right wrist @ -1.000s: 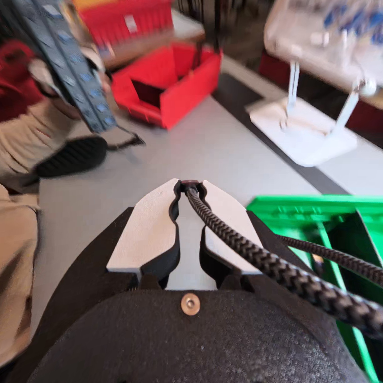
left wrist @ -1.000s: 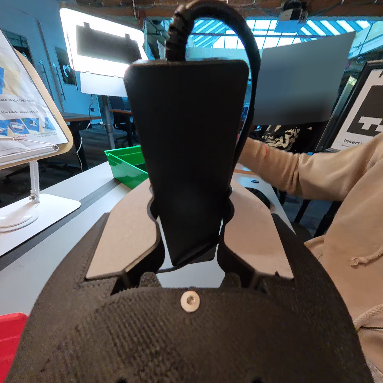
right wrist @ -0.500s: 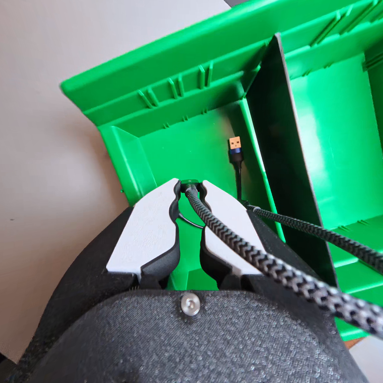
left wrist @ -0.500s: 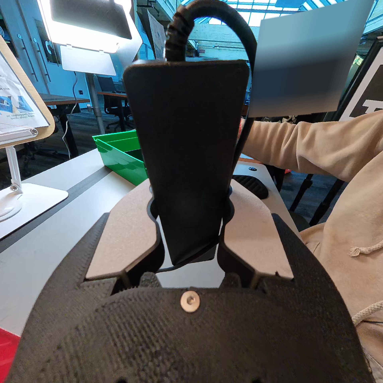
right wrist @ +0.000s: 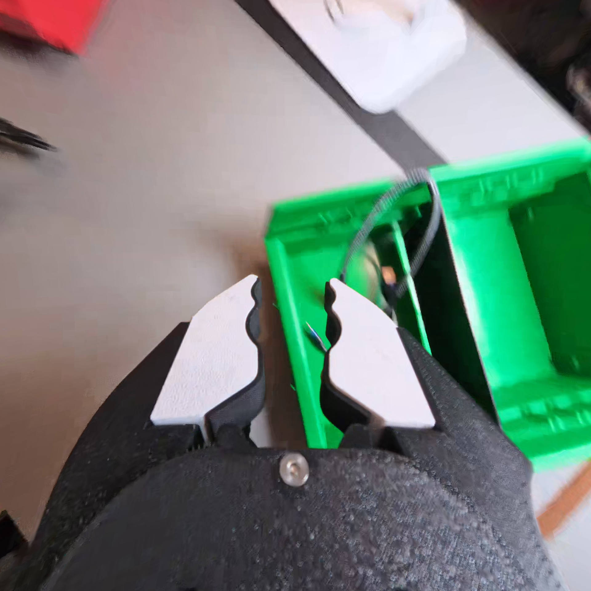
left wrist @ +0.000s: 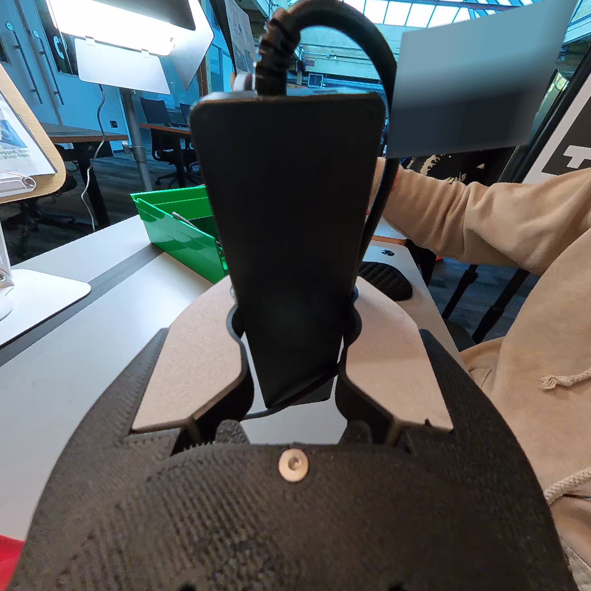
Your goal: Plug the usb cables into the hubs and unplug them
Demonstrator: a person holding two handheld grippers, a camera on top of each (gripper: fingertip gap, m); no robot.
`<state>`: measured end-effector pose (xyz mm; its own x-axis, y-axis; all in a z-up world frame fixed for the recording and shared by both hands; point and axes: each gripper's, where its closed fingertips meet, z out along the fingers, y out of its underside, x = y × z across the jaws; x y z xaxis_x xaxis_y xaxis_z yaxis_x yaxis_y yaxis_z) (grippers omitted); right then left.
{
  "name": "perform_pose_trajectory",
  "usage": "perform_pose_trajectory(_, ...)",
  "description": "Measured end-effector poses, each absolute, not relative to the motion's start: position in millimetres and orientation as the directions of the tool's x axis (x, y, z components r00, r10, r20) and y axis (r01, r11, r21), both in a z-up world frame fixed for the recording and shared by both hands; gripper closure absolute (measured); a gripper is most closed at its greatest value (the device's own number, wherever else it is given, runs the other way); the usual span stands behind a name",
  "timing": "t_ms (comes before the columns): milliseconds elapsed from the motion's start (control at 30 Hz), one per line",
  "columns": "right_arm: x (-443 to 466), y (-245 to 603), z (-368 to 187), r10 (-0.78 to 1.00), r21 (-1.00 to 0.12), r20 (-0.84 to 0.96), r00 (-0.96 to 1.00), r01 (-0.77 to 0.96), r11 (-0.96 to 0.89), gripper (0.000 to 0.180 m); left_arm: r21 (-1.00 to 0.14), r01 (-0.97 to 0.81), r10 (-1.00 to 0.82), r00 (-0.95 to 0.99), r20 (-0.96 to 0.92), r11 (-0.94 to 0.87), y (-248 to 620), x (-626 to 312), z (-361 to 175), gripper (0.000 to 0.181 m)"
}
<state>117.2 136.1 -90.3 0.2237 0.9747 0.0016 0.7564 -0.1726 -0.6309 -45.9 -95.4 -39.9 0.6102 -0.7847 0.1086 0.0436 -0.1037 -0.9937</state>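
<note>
In the right wrist view the right gripper is seen with its jaws parted and nothing between them. Half a second earlier a braided cable was pinched at its tips; that cable is now seen, blurred, draped over the divider of the green bin in the right half of the frame, with a plug end faintly visible inside the left compartment. The cable has thus been let go into the bin, which suggests that one unplug-and-put-away round is finished and that the gripper is free for the next cable. The picture is smeared by motion, and the view is now angled across the grey table, with the bin's near wall between the fingertips.

In the left wrist view the left gripper is clamped on the black hub, held upright in the middle of the frame, its own thick cord looping over the top. Against the earlier pictures that hold is unchanged; only the background has shifted, the bin now sitting lower and nearer the hub's left edge.
</note>
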Motion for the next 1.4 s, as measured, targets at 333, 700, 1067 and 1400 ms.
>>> perform_pose_trajectory(333, 9.3, -66.6, -31.3, 0.965, -0.936, 0.019, -0.26, 0.335, 0.109, 0.126, -0.993, -0.011, -0.796, 0.6, 0.085, -0.114, -95.3, -26.0, -50.2, 0.118)
perform_pose_trajectory(700, -59.9, -96.8, -55.1, 0.989, -0.914, 0.108, -0.104, 0.38, 0.14, 0.143, -0.972, -0.184, -0.539, 0.839, -0.076, -0.149, -63.6, -34.6, -79.3, 0.118)
perform_pose_trajectory(1067, -68.2, -84.0, -58.1, 0.983, -0.912, 0.165, -0.077, 0.367, 0.182, 0.154, -0.948, -0.276, -0.372, 0.906, -0.202, -0.156, -54.3, -50.2, -83.3, 0.117)
perform_pose_trajectory(1400, 4.8, -16.0, 34.5, 0.97, -0.923, 0.244, 0.018, 0.312, 0.226, 0.154, -0.999, -0.019, -0.491, 0.871, 0.008, -0.049, -83.1, -77.7, -41.2, 0.107)
